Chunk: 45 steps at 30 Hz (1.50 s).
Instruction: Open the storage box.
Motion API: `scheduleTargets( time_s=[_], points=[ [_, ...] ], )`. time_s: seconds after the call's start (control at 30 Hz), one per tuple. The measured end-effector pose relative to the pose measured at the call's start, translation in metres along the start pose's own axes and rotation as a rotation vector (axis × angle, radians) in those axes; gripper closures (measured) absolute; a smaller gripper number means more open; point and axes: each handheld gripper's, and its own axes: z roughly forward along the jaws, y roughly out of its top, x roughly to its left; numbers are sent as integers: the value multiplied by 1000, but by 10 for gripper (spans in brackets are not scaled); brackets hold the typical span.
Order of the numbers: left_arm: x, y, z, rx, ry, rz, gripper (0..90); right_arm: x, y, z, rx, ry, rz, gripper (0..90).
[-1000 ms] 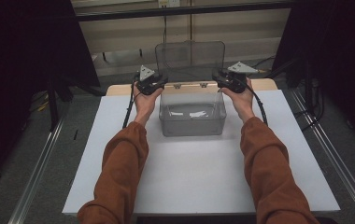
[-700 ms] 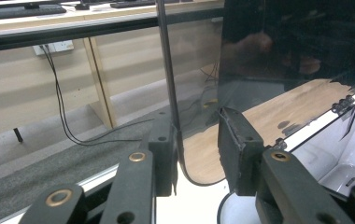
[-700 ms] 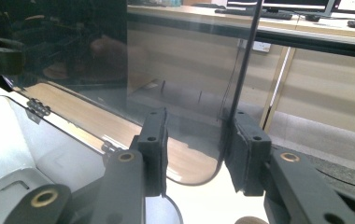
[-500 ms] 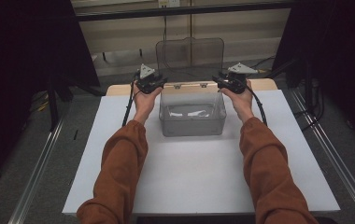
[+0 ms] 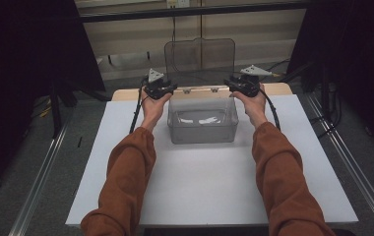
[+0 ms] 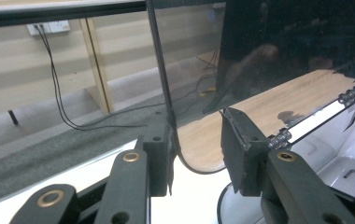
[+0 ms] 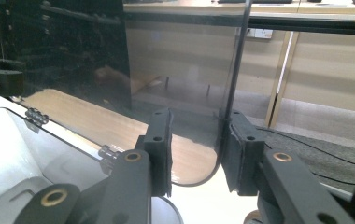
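High view: a clear plastic box point(image 5: 202, 123) stood at the far middle of the white table point(image 5: 126, 162); its hinged lid point(image 5: 200, 54) stood upright, fully swung open above the back wall; the person's sleeves were rust-brown; the left gripper point(image 5: 168, 88) sat at the lid's lower left corner and the right gripper point(image 5: 234, 87) at its lower right corner; some pale, flat items lay on the box floor, too blurred to identify. Judgement: opening looked essentially done; what remained was letting go of the lid and withdrawing, or whatever the contents then called for.

Left gripper view: the left gripper point(image 6: 196, 154) had its jaws set fairly narrow, and they had just been opening slightly; the lid's thin edge point(image 6: 159, 70) ran down against the left pad while the right pad stood clear of it, so the lid was between the jaws but not pinched; the lid was smooth, glossy, smoke-tinted, with a rounded corner; small metal hinges point(image 6: 351, 95) joined it to the box rim; a wood-grain board point(image 6: 278, 105) showed through it.

Right gripper view: the right gripper point(image 7: 195, 149) was likewise narrow, its jaws having just been closing a little; the lid edge point(image 7: 236, 70) lay against the right pad, the left pad apart from it; no firm clamp was visible; hinges point(image 7: 35, 116) and the white, matte-looking box interior sat at the left.
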Motion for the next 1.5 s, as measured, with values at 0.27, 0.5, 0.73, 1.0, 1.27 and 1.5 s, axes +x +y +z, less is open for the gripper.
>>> scheduleTargets(
  time_s=[0.27,0.5,0.73,1.0,1.27,1.5],
  points=[
    [1,-2,1,14,-14,-30,631,0,2,4,26,-13,-2,644],
    [0,0,2,29,-10,-54,624,0,5,5,50,-21,-9,635],
    [1,3,2,70,-14,-82,626,0,6,7,67,-20,8,627],
    [5,6,4,95,-26,-129,627,-2,11,11,112,-16,40,604],
    [5,9,4,126,-25,-149,621,-3,12,13,130,-14,65,589],
    [3,8,4,133,-19,-131,604,-2,11,15,131,-21,99,578]
  ],
)
